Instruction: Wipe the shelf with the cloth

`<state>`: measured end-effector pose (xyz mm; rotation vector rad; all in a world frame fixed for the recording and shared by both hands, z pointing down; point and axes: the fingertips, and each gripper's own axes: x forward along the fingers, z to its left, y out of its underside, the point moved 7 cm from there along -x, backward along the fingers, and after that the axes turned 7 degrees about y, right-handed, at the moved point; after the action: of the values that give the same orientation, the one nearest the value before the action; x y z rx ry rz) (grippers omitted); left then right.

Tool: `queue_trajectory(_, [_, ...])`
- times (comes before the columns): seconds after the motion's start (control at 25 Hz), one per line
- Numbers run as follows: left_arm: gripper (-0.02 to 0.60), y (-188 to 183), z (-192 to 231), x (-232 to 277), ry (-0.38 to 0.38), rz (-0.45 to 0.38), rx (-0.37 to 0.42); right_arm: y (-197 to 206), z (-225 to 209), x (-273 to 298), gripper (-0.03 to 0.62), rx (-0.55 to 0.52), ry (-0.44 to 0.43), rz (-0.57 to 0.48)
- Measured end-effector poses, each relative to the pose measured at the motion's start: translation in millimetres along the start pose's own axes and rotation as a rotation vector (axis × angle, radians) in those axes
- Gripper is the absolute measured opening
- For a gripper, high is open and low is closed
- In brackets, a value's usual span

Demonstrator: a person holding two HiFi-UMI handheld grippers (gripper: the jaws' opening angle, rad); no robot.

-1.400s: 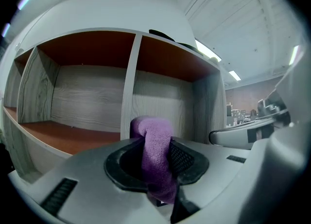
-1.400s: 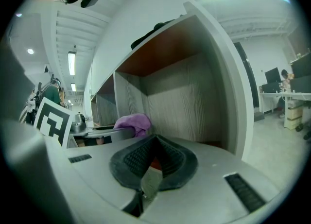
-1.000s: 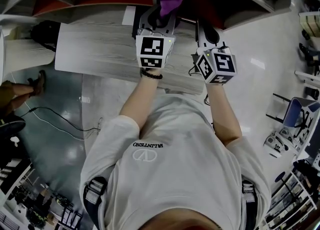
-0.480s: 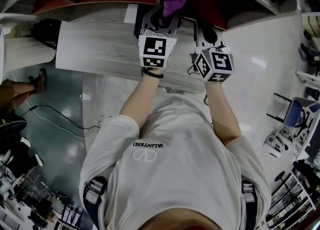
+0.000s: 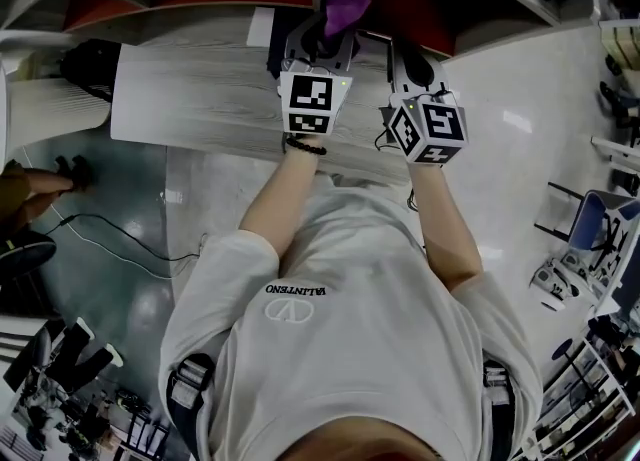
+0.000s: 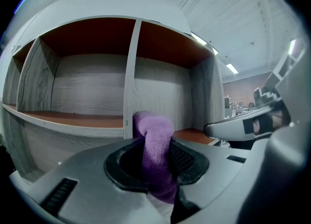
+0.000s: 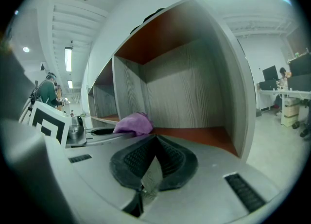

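Cloth: your purple cloth (image 6: 154, 143) is pinched in the left gripper (image 6: 156, 169) and bunches up in front of the shelf's upright divider.
Left gripper: jaws clamped on the cloth.
Right gripper (image 7: 151, 162): jaws pressed together, facing the right-hand compartment.
Shelf (image 6: 82, 87): grey wood-grain walls and orange floors, at the table's (image 5: 190, 99) far side.

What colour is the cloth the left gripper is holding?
Purple; the fuzzy purple cloth shows best in the left gripper view.
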<state>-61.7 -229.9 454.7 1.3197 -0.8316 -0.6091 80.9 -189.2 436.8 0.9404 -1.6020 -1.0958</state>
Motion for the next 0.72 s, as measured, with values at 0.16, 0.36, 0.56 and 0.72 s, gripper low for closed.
queue_trajectory(0.16, [0.101,11.5,-1.2,0.2,-0.002,0.023,-0.005,-0.2,-1.0,-3.7,-0.002,-0.001,0.004,-0.001])
queue_trajectory(0.36, [0.101,19.3,-3.8,1.7,-0.002,0.029,0.002,1.2,-4.6,-8.8,-0.002,-0.001,0.012,-0.002])
queue_trajectory(0.56, [0.101,17.2,-6.1,-1.0,0.003,0.024,0.017,-1.4,-7.0,-18.9,-0.002,0.002,0.017,-0.010])
queue_trajectory(0.72, [0.101,10.6,-11.3,-9.8,0.025,-0.003,0.041,-8.4,-9.6,-30.1,-0.002,0.013,0.023,-0.029])
